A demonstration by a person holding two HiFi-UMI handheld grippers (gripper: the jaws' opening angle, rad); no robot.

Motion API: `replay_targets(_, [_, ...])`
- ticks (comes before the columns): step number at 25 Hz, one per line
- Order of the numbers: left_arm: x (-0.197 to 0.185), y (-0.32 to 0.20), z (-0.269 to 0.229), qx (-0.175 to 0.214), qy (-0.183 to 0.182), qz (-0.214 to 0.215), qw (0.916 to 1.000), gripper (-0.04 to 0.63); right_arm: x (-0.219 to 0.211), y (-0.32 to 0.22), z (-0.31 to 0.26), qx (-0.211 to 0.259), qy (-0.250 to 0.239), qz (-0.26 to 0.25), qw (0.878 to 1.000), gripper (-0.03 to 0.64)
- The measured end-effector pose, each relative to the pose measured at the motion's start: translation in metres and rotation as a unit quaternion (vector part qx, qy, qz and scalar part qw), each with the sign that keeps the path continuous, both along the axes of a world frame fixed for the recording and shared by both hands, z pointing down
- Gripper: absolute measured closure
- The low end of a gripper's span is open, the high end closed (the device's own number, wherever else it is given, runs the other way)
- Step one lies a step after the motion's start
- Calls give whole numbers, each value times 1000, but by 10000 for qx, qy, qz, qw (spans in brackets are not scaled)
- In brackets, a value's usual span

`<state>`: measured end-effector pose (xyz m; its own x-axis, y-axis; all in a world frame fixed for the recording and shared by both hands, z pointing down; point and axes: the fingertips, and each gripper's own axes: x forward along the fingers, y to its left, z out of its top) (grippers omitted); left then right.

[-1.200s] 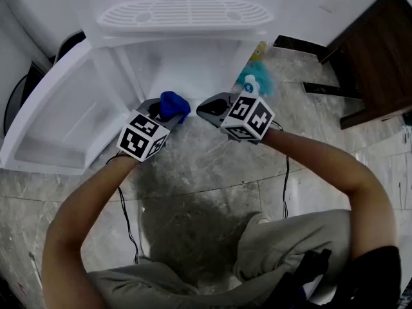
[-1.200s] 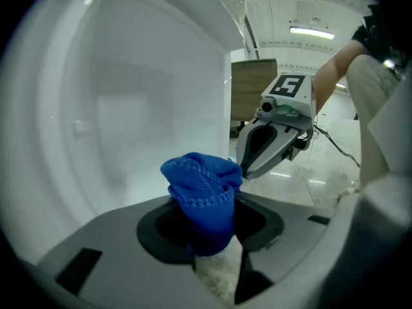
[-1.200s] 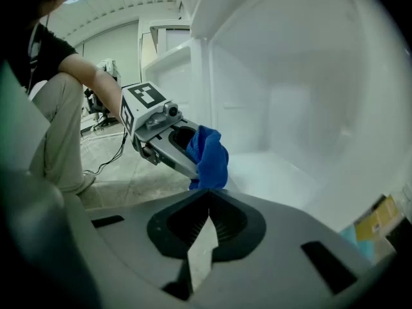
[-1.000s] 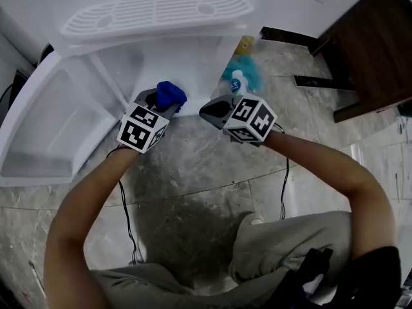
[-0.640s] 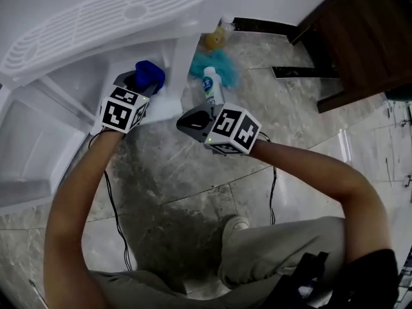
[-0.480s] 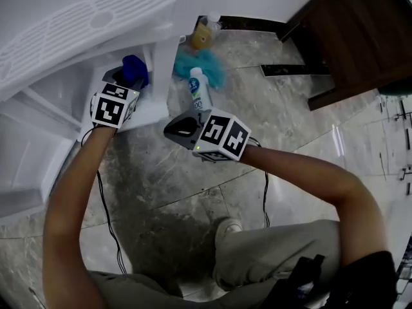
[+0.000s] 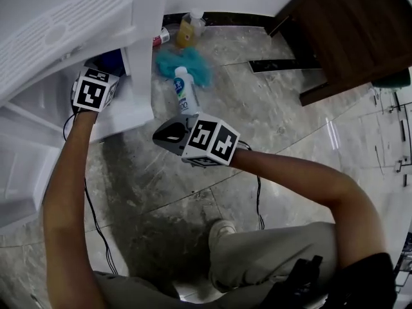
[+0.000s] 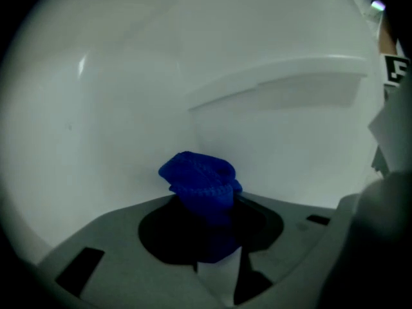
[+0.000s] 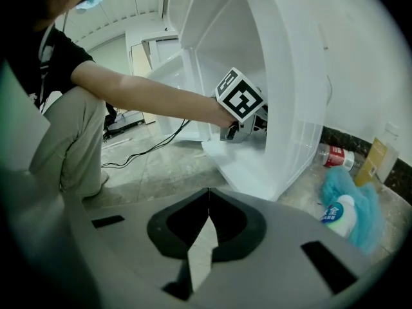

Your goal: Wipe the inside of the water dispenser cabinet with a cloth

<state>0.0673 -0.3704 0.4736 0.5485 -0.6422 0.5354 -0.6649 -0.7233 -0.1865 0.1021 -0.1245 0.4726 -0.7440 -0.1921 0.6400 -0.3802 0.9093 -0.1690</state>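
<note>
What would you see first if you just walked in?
The bright blue cloth pops out, squeezed in the left gripper inside the white cabinet. The right gripper hangs shut and empty over the floor. Beside the cabinet lie a white bottle and something fluffy and teal.

Water dispenser cabinet and floor beside it: positions.
Water dispenser cabinet (image 7: 138, 105) stands at left on the floor (image 7: 270, 127), with its door (image 7: 22, 172) open further left. Left gripper (image 8: 209, 230) is inside the cabinet, cloth (image 8: 199, 185) between its jaws, near the inner wall. Right gripper (image 9: 205, 230) is outside, before the cabinet's right edge. Right of the cabinet, a bottle (image 7: 182, 92) lies on a duster (image 7: 201, 71). Behind these, by the wall, are a tall bottle (image 7: 188, 29), upright, and a small bottle (image 7: 161, 38), lying. Furniture (image 7: 347, 31) stands well apart, far right.
</note>
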Motion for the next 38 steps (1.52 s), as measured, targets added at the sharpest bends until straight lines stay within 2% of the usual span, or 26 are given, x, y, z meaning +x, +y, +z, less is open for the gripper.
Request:
replay_targets(5, [2, 18, -2, 20, -62, 226, 9997, 445, -11, -4, 2, 18, 39, -98, 9999, 618])
replay_targets(8, [2, 24, -1, -78, 37, 399, 9992, 445, -20, -7, 2, 80, 57, -232, 9997, 618])
replay_targets(12, [2, 12, 2, -66, 37, 331, 9994, 445, -26, -11, -1, 234, 68, -313, 9992, 618])
replay_targets(16, [-1, 2, 3, -275, 119, 182, 9994, 445, -27, -6, 0, 180, 91, -348, 9992, 618])
replay_targets(19, [1, 7, 1, -257, 149, 128, 9995, 445, -28, -3, 0, 177, 111, -395, 9990, 618])
replay_targets(27, [6, 23, 1, -263, 285, 411, 9984, 445, -37, -8, -4, 227, 29, -461, 9987, 618])
replay_targets(30, [2, 9, 3, -350, 326, 261, 9985, 445, -34, -8, -3, 206, 41, -414, 9989, 618])
replay_targets(34, [-1, 1, 4, -526, 613, 15, 9967, 445, -26, -3, -1, 172, 102, -372, 9991, 618])
replay_targets(38, [-3, 6, -4, -473, 772, -332, 9953, 445, -25, -3, -3, 159, 110, -348, 9992, 618])
